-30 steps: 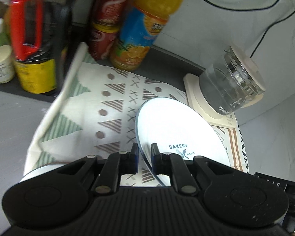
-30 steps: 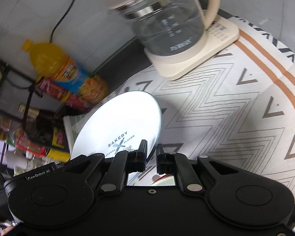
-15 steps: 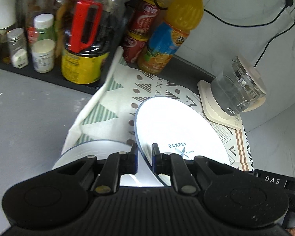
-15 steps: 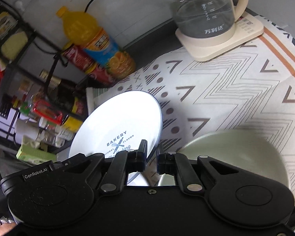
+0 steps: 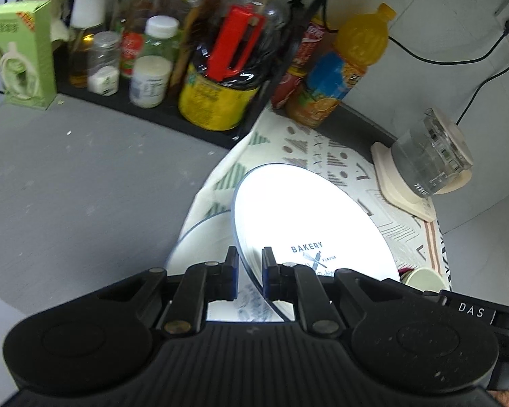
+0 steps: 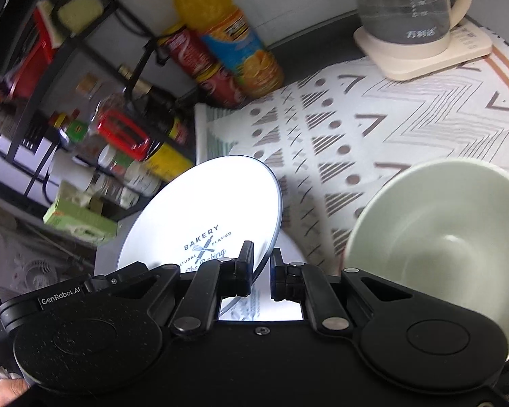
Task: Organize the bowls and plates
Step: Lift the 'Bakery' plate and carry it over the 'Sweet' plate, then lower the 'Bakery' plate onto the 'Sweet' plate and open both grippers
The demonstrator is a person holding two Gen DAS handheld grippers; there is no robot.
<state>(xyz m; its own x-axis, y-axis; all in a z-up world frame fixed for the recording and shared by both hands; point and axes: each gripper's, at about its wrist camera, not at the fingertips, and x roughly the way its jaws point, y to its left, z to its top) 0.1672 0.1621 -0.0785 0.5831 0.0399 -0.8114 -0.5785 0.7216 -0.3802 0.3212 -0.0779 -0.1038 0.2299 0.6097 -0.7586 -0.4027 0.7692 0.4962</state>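
A white plate with a blue rim and "BAKERY" print [image 5: 305, 217] [image 6: 213, 210] hangs tilted above the patterned cloth [image 5: 308, 149] [image 6: 373, 125]. My left gripper [image 5: 249, 264] is shut on its near rim. My right gripper [image 6: 262, 264] is shut on the rim of the same plate from the other side. A second white plate [image 5: 203, 240] [image 6: 290, 247] lies on the cloth directly below, partly hidden by the lifted one. A pale green bowl [image 6: 451, 237] stands on the cloth to the right of my right gripper.
A black rack with several bottles and jars [image 5: 159, 64] lines the back left, beside an orange juice bottle [image 5: 342, 68] [image 6: 227, 30]. A glass kettle on a cream base [image 5: 427, 159] [image 6: 410, 10] stands at the back right. A green box [image 5: 23, 54] sits far left.
Both grippers have pulled back from the bottles with the plate still clamped. The lower plate and the green bowl have come into view beneath and beside them.
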